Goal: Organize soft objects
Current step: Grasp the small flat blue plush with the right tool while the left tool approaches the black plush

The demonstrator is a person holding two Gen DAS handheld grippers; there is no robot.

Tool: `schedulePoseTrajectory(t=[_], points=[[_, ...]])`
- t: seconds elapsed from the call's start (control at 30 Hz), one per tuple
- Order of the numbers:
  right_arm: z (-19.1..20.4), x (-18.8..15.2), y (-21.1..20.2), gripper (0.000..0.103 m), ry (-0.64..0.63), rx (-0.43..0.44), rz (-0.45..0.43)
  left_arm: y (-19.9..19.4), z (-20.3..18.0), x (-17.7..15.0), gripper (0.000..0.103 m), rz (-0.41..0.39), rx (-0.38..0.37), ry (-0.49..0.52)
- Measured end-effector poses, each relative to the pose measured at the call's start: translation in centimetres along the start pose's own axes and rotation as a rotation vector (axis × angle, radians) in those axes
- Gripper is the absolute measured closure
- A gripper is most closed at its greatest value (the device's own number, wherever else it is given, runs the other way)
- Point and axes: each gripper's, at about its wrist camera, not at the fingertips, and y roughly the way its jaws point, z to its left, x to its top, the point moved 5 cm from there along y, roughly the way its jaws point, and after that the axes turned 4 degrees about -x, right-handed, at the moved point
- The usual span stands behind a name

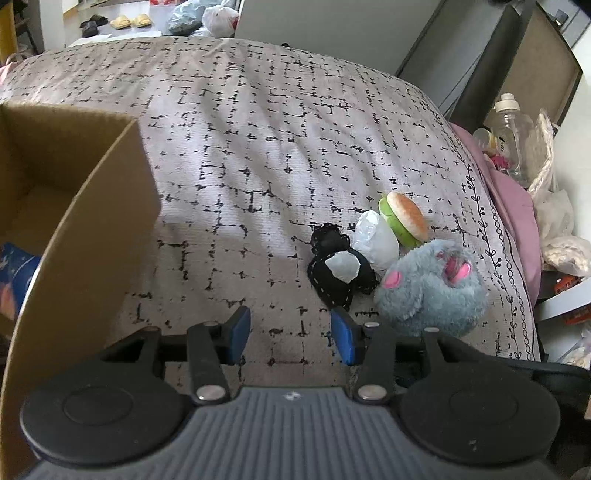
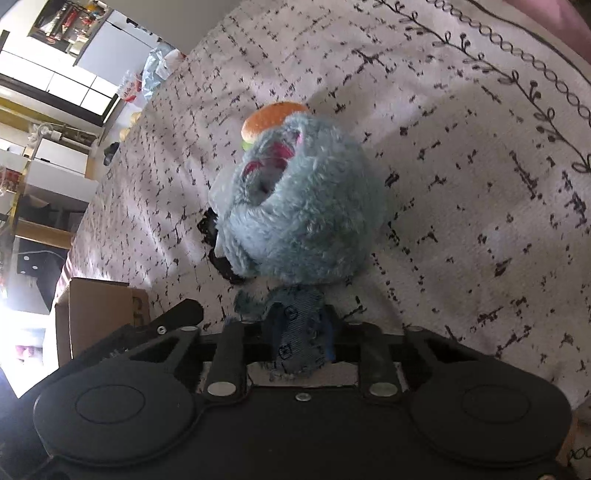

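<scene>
1. Left wrist view: the left gripper (image 1: 290,334) hangs low over the bed cover (image 1: 240,147) with its blue-padded fingers (image 1: 240,328) spread apart and nothing between them.
2. To its left stands a cardboard box (image 1: 92,236), open at the top, with something blue and printed lying inside near the bottom (too little of it shows to say what it is).
3. Ahead and to the right, the soft things lie bunched together on the cover: a grey plush toy (image 1: 430,288) with pink patches nearest the gripper, a black cloth piece (image 1: 340,273) with white stitching touching its left side, a whitish wrapped lump (image 1: 376,240) just behind that, and a toy burger (image 1: 402,218) tipped on its edge at the back.
4. Past the right edge of the bed are a clear plastic bottle (image 1: 511,136) and some plastic bags (image 1: 554,221). Slippers (image 1: 129,20) sit on the floor beyond the far end.
5. Right wrist view: the right gripper (image 2: 299,332) is clamped on a strip of blue denim cloth (image 2: 295,332), which bulges up between the fingers.
6. The grey plush toy (image 2: 306,199) fills the middle of this view, right in front of the denim; whether the two are joined I cannot tell.
7. The burger's bun (image 2: 273,116) peeks out behind the plush, and the black cloth (image 2: 221,258) shows at its left.
8. The cardboard box (image 2: 103,314) stands at the lower left, well apart from the toys.
</scene>
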Motion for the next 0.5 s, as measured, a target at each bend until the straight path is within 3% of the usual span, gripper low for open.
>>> schedulePoseTrajectory(t=[0.13, 0.33, 0.43, 0.5], points=[[-0.4, 0.2, -0.2, 0.101, 0.013, -0.005, -0.019, 0.8, -0.4, 0.6, 0.055, -0.004, 0.002, 0.027], [-1.2, 0.5, -0.8, 0.101, 0.054, 0.014, -0.029, 2.4, -1.3, 1.6, 0.054, -0.001, -0.007, 0.063], [-1.4, 0.3, -0.5, 0.097, 0.081, 0.024, 0.006, 2.8, -1.9, 2.0, 0.054, -0.003, -0.011, 0.071], [-1.5, 0.4, -0.4, 0.077, 0.088, 0.013, 0.019, 2.8, -1.8, 2.1, 0.054, -0.008, -0.006, 0.066]])
